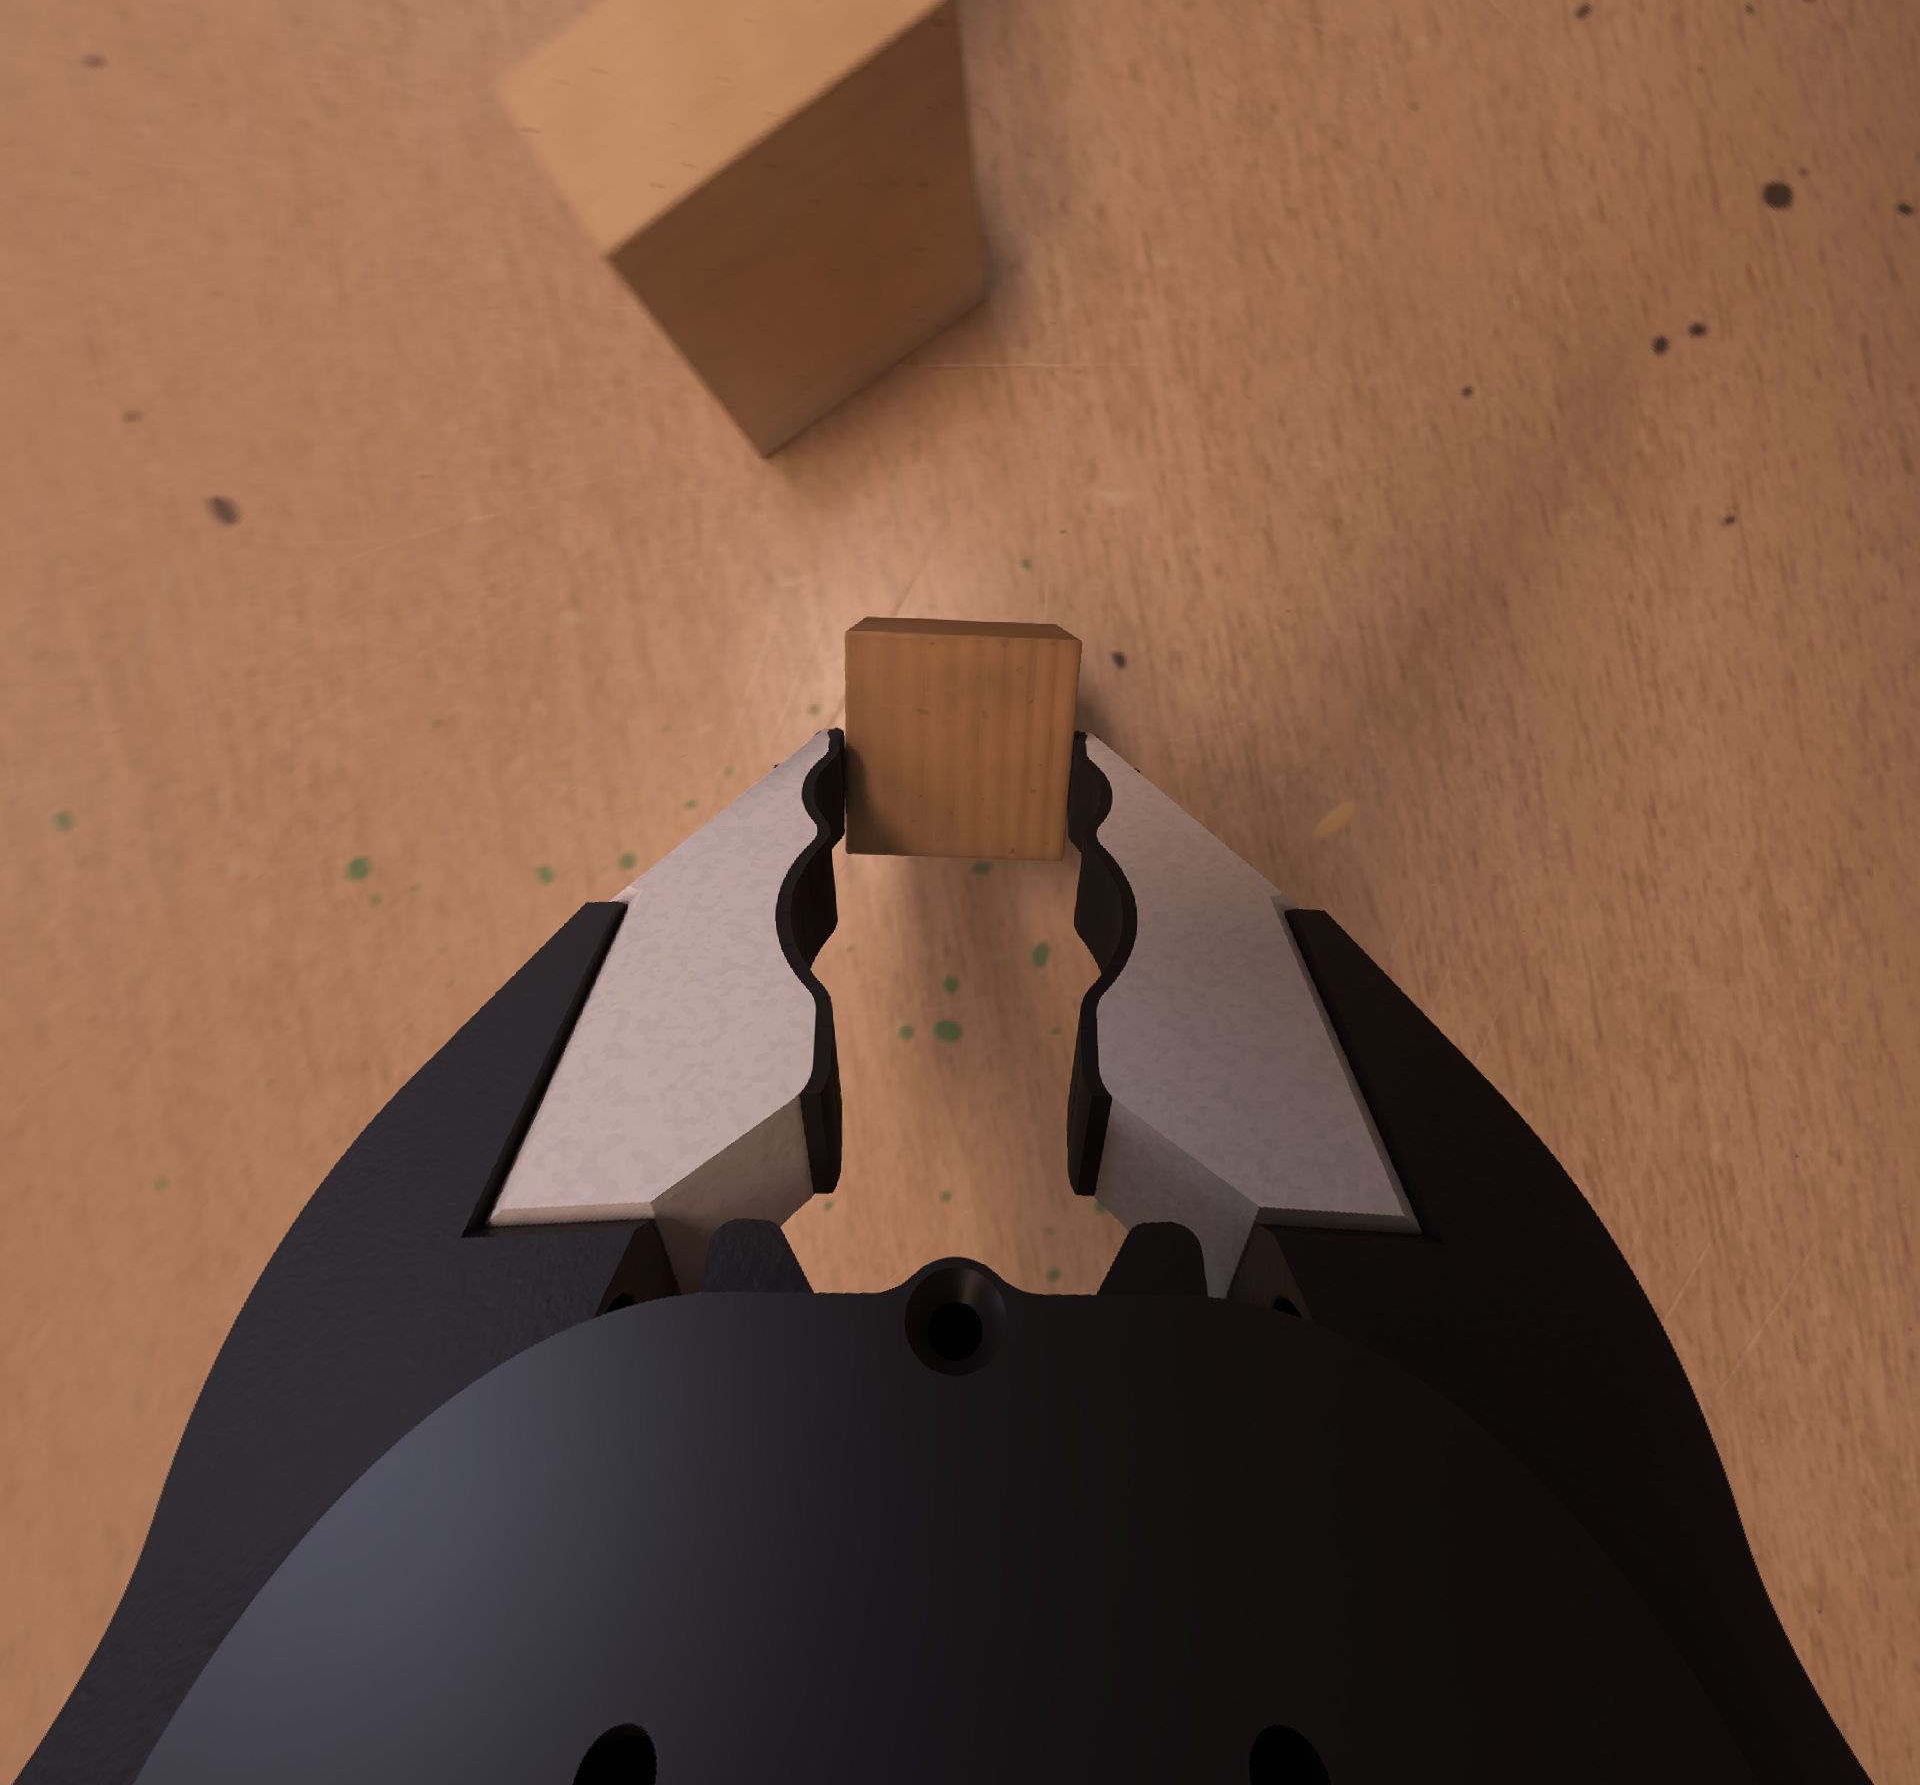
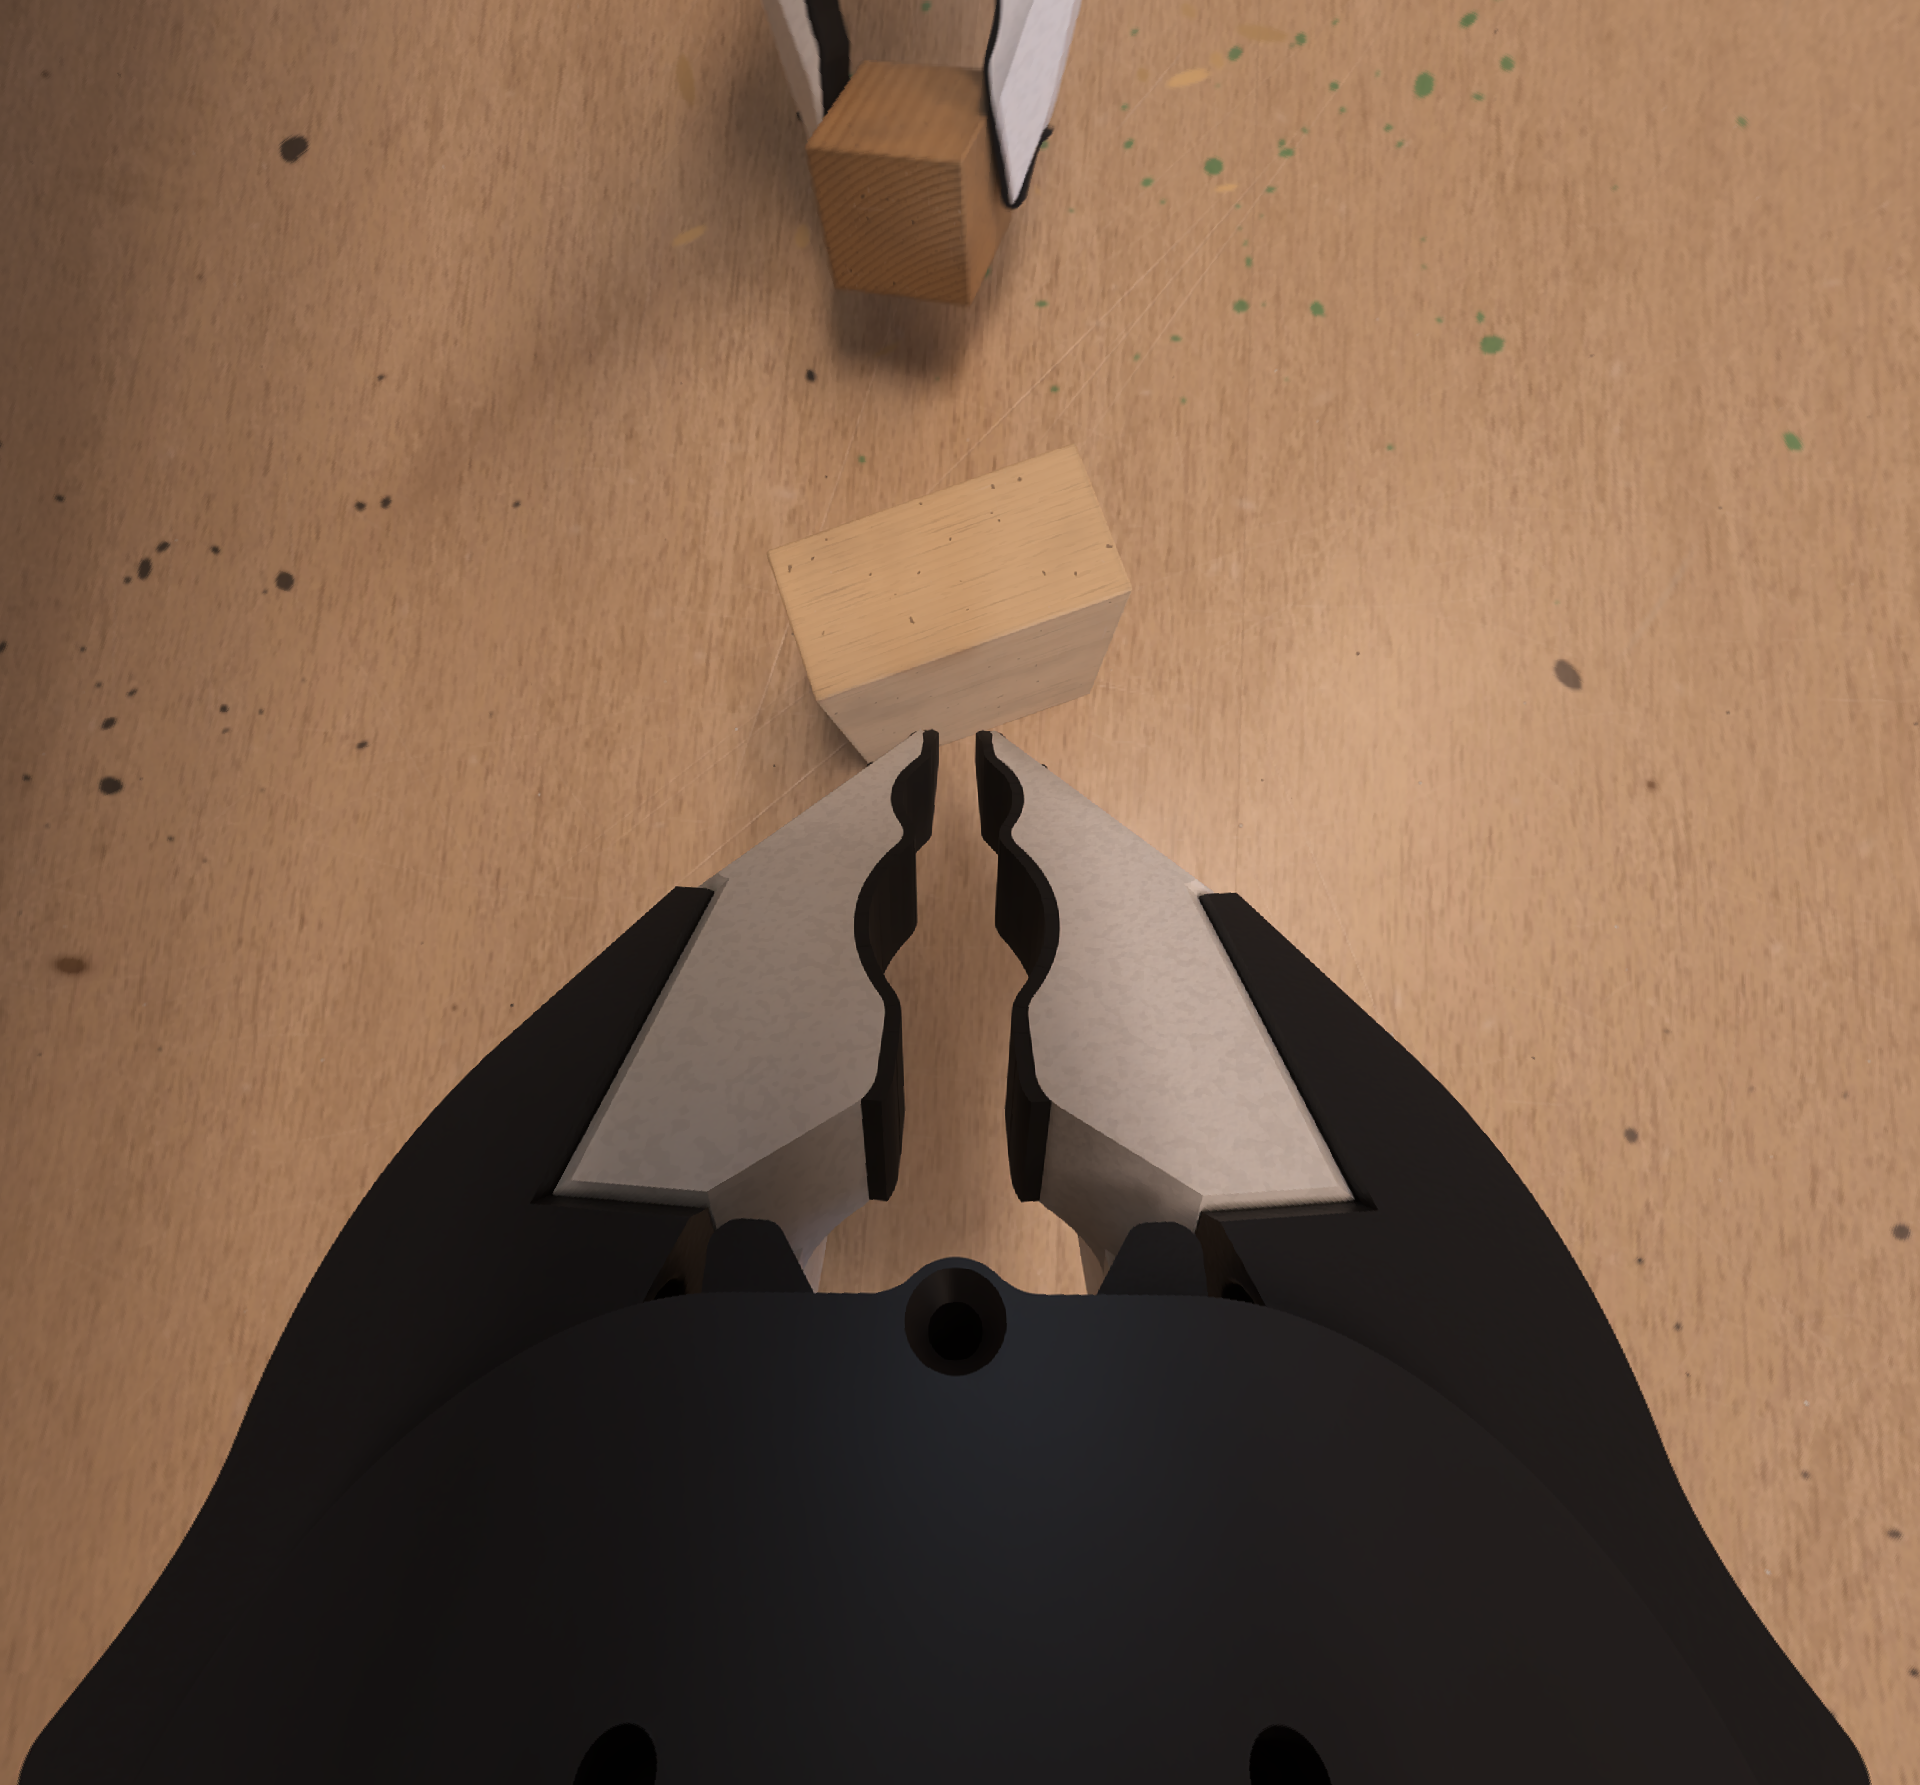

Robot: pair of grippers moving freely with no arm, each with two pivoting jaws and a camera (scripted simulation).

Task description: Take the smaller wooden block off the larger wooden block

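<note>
Left gripper (image 1: pixel 958 748): closed on the smaller wooden block (image 1: pixel 958 743); both black pads press its side faces near the fingertips only, most of the cube sticking out past them.

Smaller wooden block: darker cube with visible grain, held square between the fingers. In the right wrist view its shadow lies on the tabletop (image 2: pixel 1558 904) apart from its base, so I judge it to be in the air, off the larger block and clear of it.

Right gripper (image 2: pixel 957 736): jaws nearly together with only a thin slit between them, holding nothing; tips sit at the near lower edge of the larger wooden block (image 2: pixel 951 597). Whether they touch it, cannot tell.

Larger wooden block: pale, rectangular, resting flat on the tabletop, top face bare. Lies between the two grippers, apart from the cube.

Tabletop: wood-toned board, speckled with dark spots and green flecks.

Task standing: lift-off looks done; what remains, in my judgement, is setting the cube down away from the larger block.

Risk, grip: the hold is shallow, at the fingertips. A quick swing or tilt could let the cube pivot or slip out.

Risk, release: opening while it hangs above the table would let it drop, bounce and roll, possibly back against the larger block.

Risk, right gripper: a forward nudge from those tips could shove the larger block toward the cube's landing spot.
</note>
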